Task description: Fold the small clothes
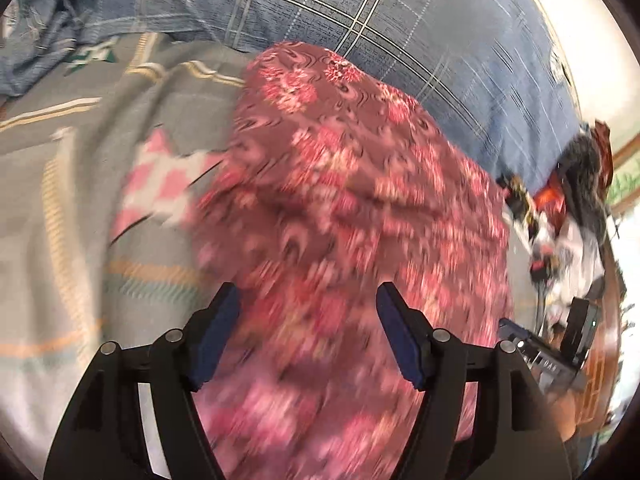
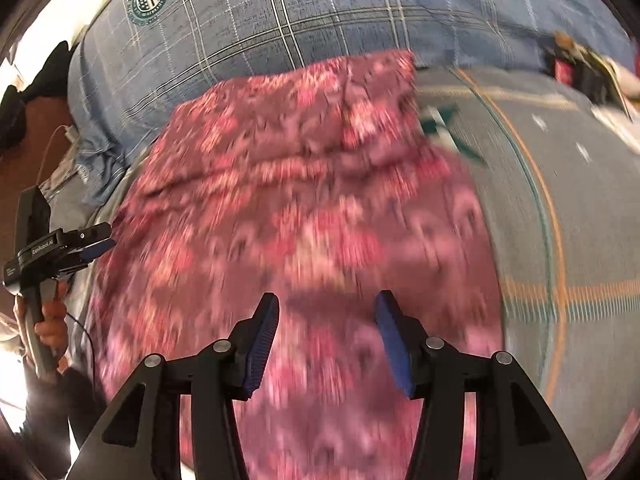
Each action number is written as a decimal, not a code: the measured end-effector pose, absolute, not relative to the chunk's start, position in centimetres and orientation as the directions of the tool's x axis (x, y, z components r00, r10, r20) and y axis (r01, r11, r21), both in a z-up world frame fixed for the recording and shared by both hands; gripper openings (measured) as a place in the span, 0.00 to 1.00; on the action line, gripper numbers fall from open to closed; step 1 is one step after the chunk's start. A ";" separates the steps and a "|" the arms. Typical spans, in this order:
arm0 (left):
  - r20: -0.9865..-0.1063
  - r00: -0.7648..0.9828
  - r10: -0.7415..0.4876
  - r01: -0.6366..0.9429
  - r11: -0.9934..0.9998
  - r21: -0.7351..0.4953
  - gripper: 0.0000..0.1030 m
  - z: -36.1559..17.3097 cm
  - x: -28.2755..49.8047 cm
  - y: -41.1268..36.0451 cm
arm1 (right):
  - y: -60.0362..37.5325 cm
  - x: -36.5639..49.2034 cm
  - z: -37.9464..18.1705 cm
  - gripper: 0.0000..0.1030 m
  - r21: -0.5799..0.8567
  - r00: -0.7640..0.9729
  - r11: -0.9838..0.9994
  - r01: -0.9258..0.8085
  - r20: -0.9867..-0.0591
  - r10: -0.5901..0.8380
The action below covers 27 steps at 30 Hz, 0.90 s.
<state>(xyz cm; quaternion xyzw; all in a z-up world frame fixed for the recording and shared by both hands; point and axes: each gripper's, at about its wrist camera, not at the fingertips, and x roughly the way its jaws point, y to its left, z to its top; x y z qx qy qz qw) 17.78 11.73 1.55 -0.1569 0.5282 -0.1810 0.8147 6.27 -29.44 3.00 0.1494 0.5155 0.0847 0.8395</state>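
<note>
Tongs agape above floral cloth

1. The red flowered cloth is smeared by blur, and its near end is cut off by the picture's bottom edge.
2. The pink and white cloth is partly hidden under it.
3. The pile of small things cannot be made out.

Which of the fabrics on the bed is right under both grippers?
The maroon floral cloth. It lies below both open grippers, while the grey striped blanket and the blue plaid cover lie off to the sides and behind.
</note>
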 end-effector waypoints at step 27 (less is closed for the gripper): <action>-0.922 0.235 -0.307 0.269 0.932 -0.242 0.03 -2.4 0.5 11.8 | -34.3 -7.1 -1.3 0.06 0.424 0.413 0.905 0.046 -0.833 0.369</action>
